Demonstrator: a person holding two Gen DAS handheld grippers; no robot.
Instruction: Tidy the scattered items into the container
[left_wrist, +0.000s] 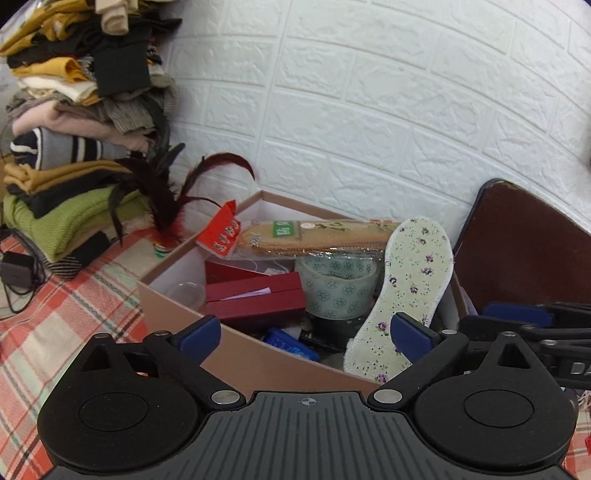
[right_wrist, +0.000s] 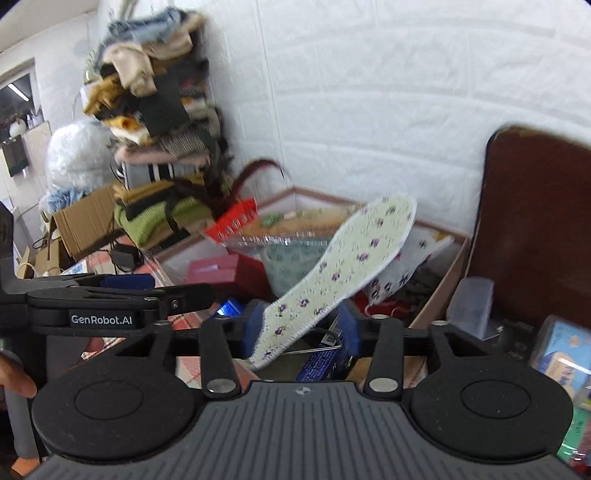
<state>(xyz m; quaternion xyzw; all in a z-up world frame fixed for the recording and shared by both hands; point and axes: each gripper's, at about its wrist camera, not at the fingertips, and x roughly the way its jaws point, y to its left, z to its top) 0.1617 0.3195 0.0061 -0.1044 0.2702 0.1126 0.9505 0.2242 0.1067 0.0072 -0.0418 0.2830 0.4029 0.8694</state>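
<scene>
Over the brown cardboard box (right_wrist: 439, 284), your right gripper (right_wrist: 301, 328) stands parted around the floral fabric insole (right_wrist: 343, 266); your left gripper (left_wrist: 304, 332) gapes wide.

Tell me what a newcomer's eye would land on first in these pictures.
First, the floral insole, standing tilted over the open cardboard box, its heel between the pads of the right gripper. Next, the crammed box: red cases, a patterned tape roll and a packaged insole lying across the top. Then the tall pile of folded clothes at the left against the white brick wall, with dark red feathers sticking up beside the box.
</scene>
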